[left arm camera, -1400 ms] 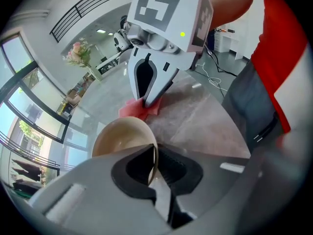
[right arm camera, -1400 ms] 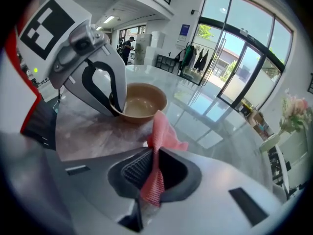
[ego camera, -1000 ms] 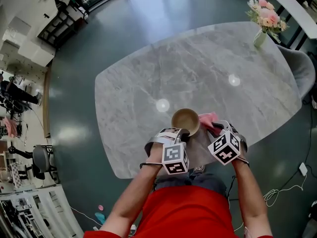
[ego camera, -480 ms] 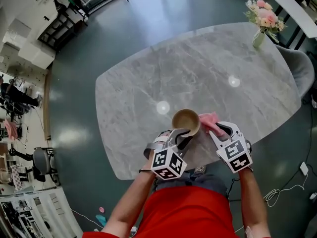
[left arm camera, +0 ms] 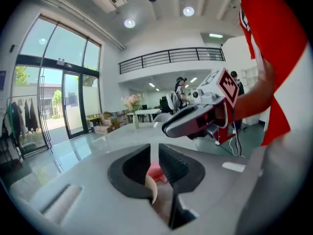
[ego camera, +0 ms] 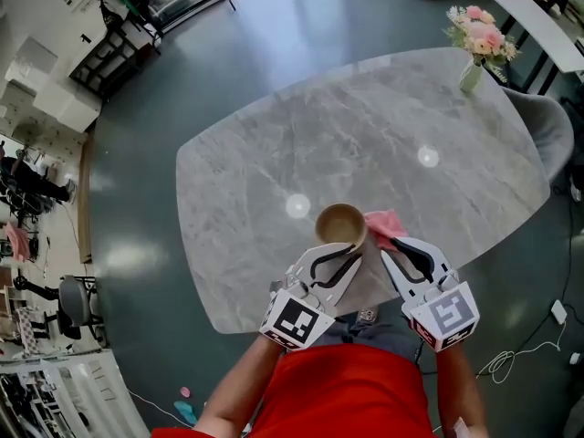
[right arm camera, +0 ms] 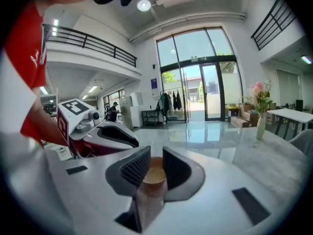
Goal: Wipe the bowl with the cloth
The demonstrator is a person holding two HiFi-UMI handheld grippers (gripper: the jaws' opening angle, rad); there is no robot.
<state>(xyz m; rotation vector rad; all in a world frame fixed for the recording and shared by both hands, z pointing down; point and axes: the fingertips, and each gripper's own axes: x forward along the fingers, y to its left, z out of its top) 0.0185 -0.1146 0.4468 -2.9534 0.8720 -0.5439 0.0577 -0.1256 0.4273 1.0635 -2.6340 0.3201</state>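
Observation:
A tan bowl (ego camera: 341, 224) stands upright near the front edge of the grey marble table (ego camera: 365, 126). A crumpled pink cloth (ego camera: 385, 224) lies against the bowl's right side. My left gripper (ego camera: 347, 253) sits just short of the bowl, its jaws narrowly apart and closing with nothing between them. In the left gripper view, the bowl's rim (left arm camera: 152, 189) and the cloth (left arm camera: 155, 172) show beyond the left gripper (left arm camera: 154, 153). My right gripper (ego camera: 399, 246) is just short of the cloth, its jaws closing on nothing. In the right gripper view, the bowl (right arm camera: 155, 176) lies ahead of the right gripper (right arm camera: 156, 161).
A vase of pink flowers (ego camera: 476, 39) stands at the table's far right corner. A grey chair (ego camera: 555, 126) is at the table's right end. The table's front edge runs close under both grippers, with the person in red right behind it.
Both grippers have drawn back toward the person. The left gripper has let go of the bowl's rim. The right gripper has come off the cloth. Bowl and cloth stay put.

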